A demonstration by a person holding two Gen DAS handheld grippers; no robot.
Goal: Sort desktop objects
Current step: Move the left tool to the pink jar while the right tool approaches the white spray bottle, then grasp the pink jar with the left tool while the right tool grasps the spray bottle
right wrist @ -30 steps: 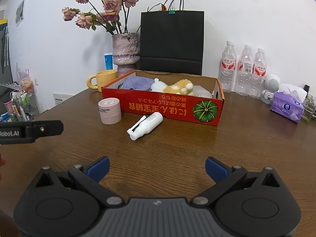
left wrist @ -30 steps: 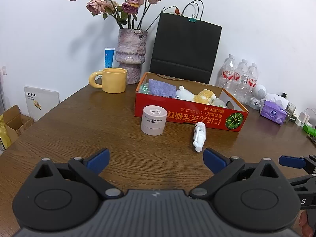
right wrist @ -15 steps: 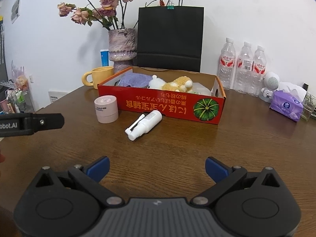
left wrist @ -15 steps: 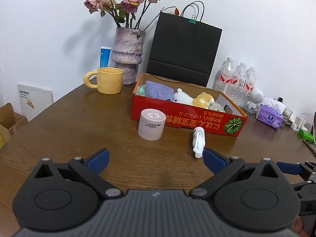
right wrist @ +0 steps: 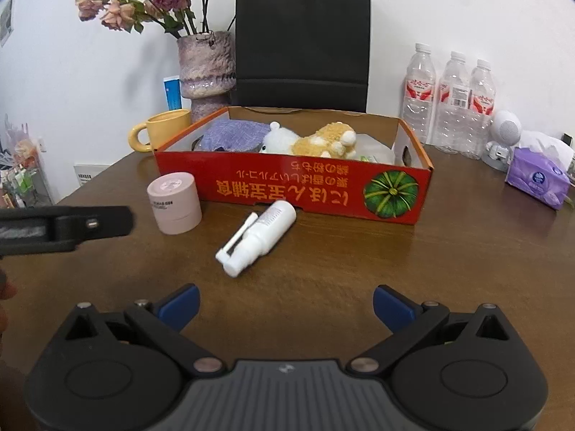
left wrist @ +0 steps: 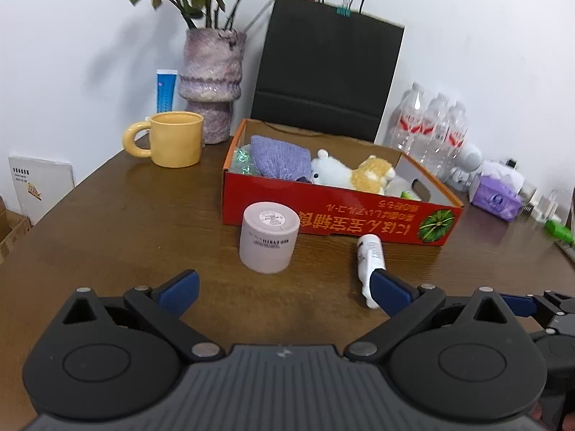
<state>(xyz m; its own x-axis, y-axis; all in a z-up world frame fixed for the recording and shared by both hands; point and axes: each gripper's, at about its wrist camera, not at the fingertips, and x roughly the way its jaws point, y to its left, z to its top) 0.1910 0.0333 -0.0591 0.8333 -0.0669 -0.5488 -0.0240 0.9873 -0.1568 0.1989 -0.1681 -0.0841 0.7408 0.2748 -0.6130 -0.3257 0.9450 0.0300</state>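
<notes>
Still empty, your left gripper point(left wrist: 284, 289) and right gripper point(right wrist: 285, 303) were spread wide, facing the pink jar point(left wrist: 268, 237) and spray bottle point(right wrist: 258, 235) for boxing.

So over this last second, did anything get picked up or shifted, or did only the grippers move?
Only the grippers moved. The left hand-held gripper and right hand-held gripper both advanced toward the pink jar and white spray bottle, jaws open, holding nothing. Jar, bottle and red box stayed put.
</notes>
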